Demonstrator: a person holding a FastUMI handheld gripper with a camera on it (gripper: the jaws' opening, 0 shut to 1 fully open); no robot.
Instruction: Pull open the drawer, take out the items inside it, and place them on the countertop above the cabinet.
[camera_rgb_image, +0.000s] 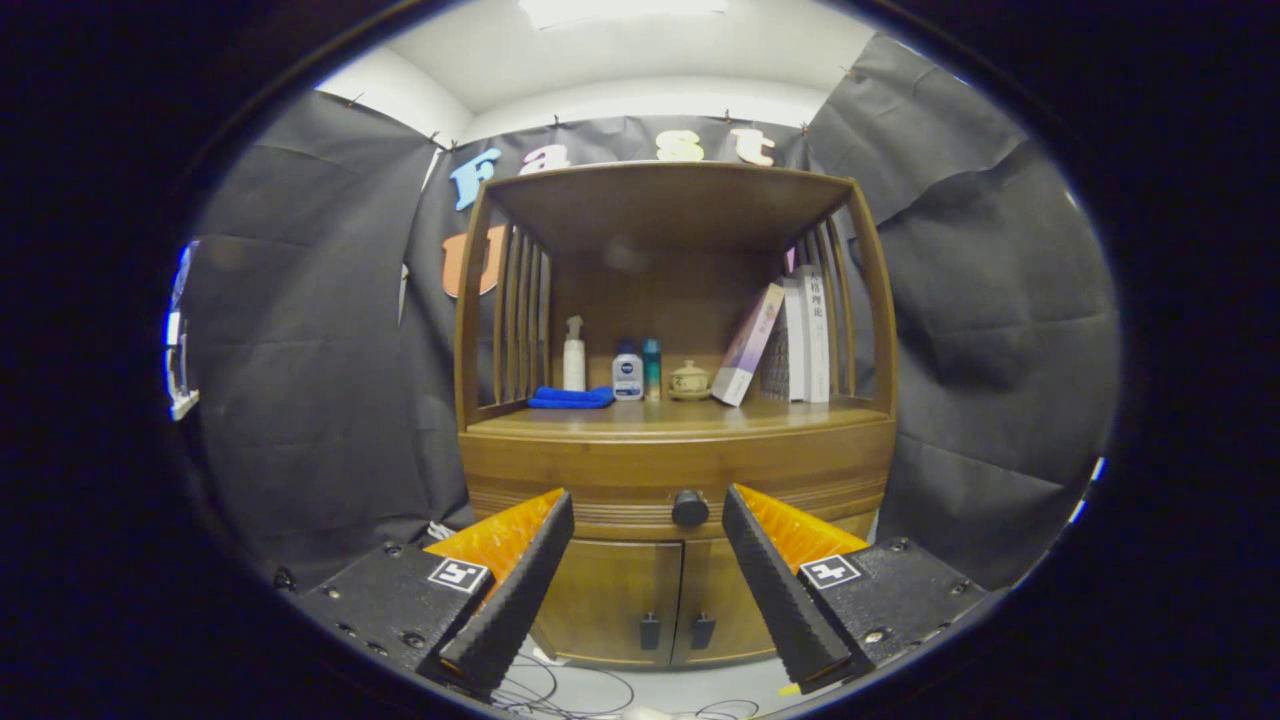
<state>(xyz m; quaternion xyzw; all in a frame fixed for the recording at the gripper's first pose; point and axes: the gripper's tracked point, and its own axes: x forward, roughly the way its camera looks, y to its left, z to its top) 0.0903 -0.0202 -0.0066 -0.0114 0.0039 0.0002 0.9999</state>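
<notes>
Ribbed orange-and-black tool (648, 505) spread apart, empty, short of the closed wooden drawer's (680, 470) round dark knob (690, 508).

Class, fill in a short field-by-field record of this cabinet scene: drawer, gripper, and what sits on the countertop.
drawer: wooden cabinet drawer shut, round black knob untouched
gripper: two-finger orange-and-black gripper open, knob beyond and between the fingers
countertop left: folded blue cloth, white spray bottle, small white-and-blue bottle, teal bottle
countertop middle: small ceramic lidded pot
countertop right: leaning and upright books
</notes>
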